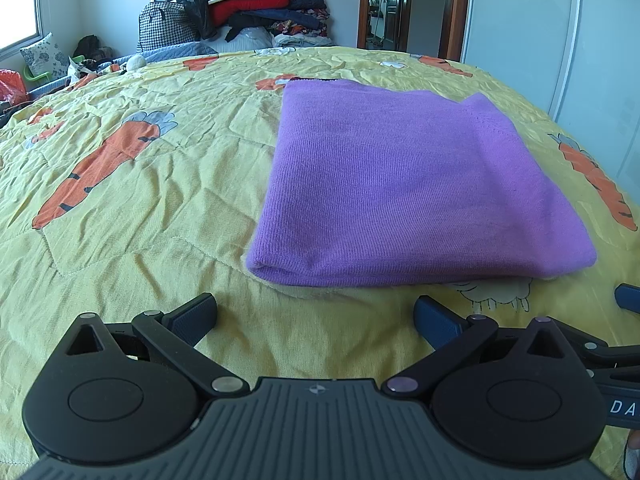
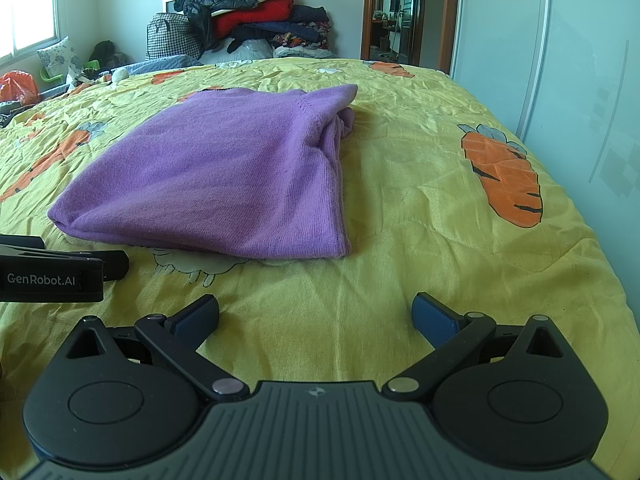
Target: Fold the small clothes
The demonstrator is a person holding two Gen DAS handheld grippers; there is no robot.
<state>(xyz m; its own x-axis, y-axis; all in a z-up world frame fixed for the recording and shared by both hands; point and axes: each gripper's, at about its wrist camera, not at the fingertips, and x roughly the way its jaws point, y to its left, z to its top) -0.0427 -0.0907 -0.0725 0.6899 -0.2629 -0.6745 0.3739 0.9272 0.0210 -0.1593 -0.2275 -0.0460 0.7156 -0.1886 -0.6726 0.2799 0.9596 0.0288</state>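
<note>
A purple knit garment (image 1: 404, 184) lies folded into a flat rectangle on the yellow carrot-print bedspread (image 1: 140, 208). My left gripper (image 1: 316, 312) hovers just short of the garment's near folded edge, open, with nothing between its fingers. In the right wrist view the same purple garment (image 2: 224, 176) lies ahead and to the left, a sleeve end bunched at its far right corner. My right gripper (image 2: 316, 312) is open over bare bedspread (image 2: 420, 208), to the right of the garment's near corner. The left gripper's body (image 2: 52, 268) shows at the left edge.
A heap of clothes and a checked bag (image 1: 240, 8) sits beyond the bed's far edge. An open doorway (image 1: 388, 4) and a white wardrobe door (image 1: 560, 40) stand at the right. Clutter and a pillow (image 1: 40, 56) lie by the window at left.
</note>
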